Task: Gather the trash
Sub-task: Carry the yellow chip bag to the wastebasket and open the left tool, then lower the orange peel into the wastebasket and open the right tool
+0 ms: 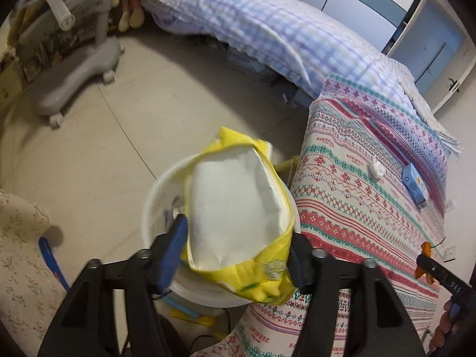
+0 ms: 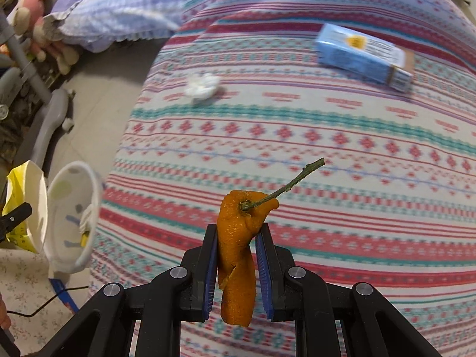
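Here, the left gripper (image 1: 238,255) stands over a white bin (image 1: 154,208) on the floor beside the bed, with a yellow packet (image 1: 238,223) between its blue pads (image 1: 174,250); the jaws are spread wide, and whether the pads press on the packet cannot be told. The right gripper (image 2: 236,255) is clamped on an orange peel (image 2: 238,238), whose green stem (image 2: 285,187) points up and to the right, above the patterned bed cover (image 2: 327,136). On that cover lie a crumpled white tissue (image 2: 202,86) and, well apart from it, a blue carton (image 2: 363,56) on its side. The bin holds scraps of paper. A checked quilt (image 1: 267,29) lies further along the bed.
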